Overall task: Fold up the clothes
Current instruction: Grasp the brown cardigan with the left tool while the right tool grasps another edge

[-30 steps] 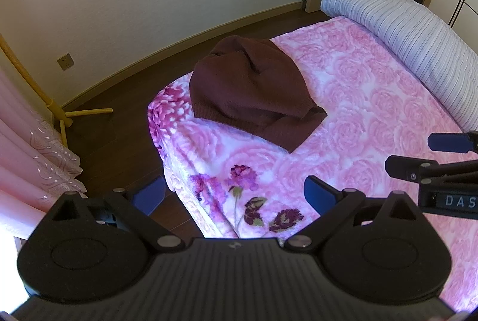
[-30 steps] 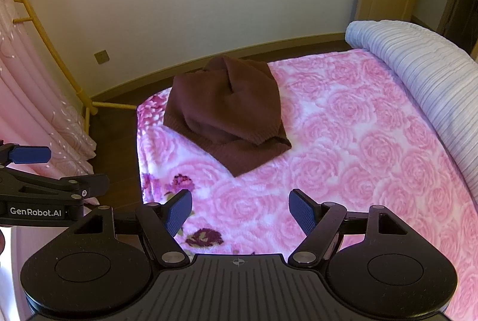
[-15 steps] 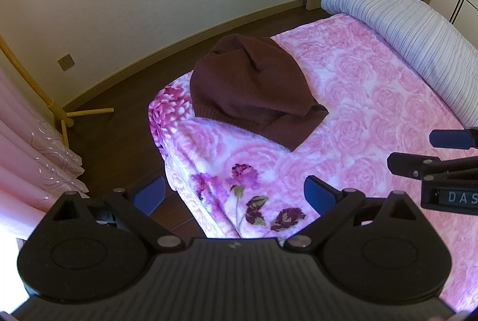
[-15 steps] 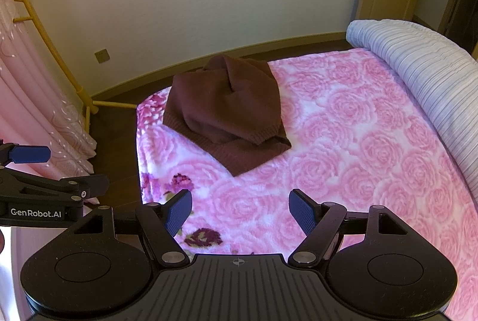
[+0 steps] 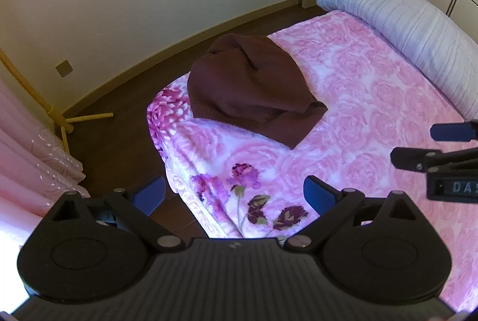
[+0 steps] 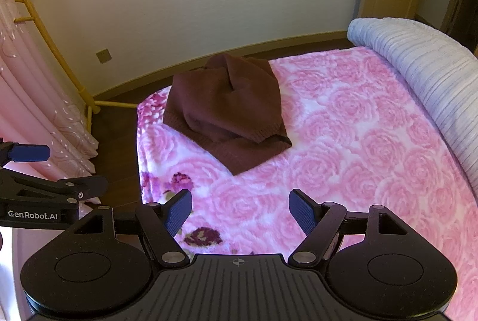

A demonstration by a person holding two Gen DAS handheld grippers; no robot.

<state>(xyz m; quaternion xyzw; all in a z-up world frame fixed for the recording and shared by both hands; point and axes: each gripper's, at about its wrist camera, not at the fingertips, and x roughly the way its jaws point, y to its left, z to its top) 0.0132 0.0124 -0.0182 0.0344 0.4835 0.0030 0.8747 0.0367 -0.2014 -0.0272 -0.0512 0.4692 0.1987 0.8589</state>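
Approaching: both hand-held grippers, left [image 5: 234, 192] and right [image 6: 240, 209], spread, empty.
Garment: rumpled brown knit sweater [image 6: 228, 108] ahead, on pink rose-print bed [image 6: 358, 141] corner.
Advice: pinch the ribbed hem corners, spread flat first.

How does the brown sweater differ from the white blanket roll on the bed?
The sweater is dark brown; the blanket roll is pale and ribbed. The sweater lies in a loose heap near the bed's corner; the blanket roll stretches long along the far side. Both rest on the pink flowered bedcover.
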